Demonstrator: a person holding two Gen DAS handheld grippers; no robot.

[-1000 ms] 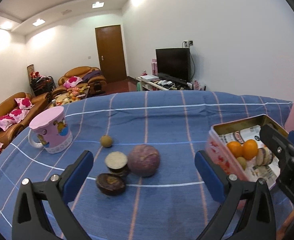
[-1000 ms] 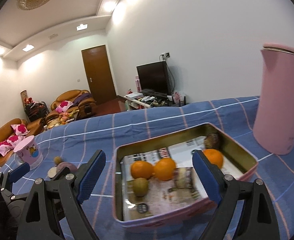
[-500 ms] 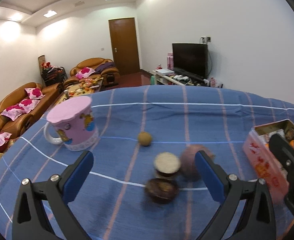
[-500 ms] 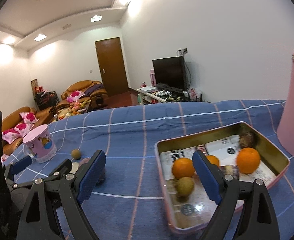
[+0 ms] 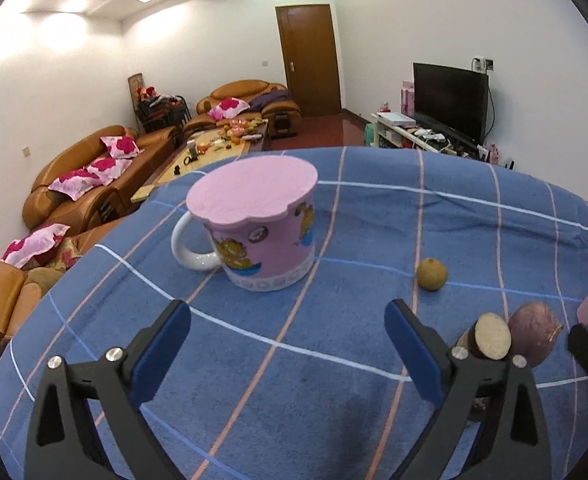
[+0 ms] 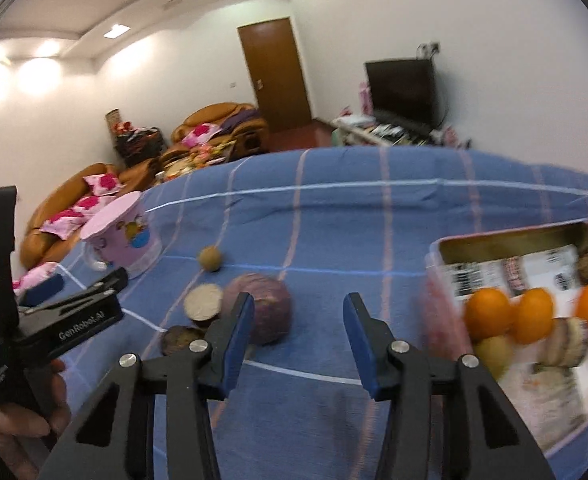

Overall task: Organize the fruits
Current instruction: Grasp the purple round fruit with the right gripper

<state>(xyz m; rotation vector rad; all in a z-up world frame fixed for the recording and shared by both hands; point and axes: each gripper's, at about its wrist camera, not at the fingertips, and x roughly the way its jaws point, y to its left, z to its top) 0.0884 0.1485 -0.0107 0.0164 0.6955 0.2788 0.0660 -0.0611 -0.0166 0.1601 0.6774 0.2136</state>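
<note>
A whole purple fruit point(image 6: 268, 308) lies on the blue checked cloth. Beside it are a cut half with its pale face up point(image 6: 203, 300) and a dark half point(image 6: 182, 338). A small brown round fruit point(image 6: 210, 258) sits farther back. My right gripper point(image 6: 298, 314) hovers just right of the purple fruit; its jaws are closing with nothing between them. The open tin point(image 6: 506, 238) at the right holds several oranges point(image 6: 488, 312) and other fruit. My left gripper point(image 5: 286, 320) stands wide open and empty, facing the lidded pink mug point(image 5: 254, 224).
The table's far edge drops toward brown sofas point(image 5: 82, 184) and a low table. A person's hand point(image 6: 18, 420) holds the left gripper at the lower left of the right wrist view. Bare cloth point(image 5: 294, 392) lies under the left gripper.
Both grippers swung left across the table. The mug moved to the centre of the left wrist view and the tin slid to the right edge. The right jaws narrowed.
</note>
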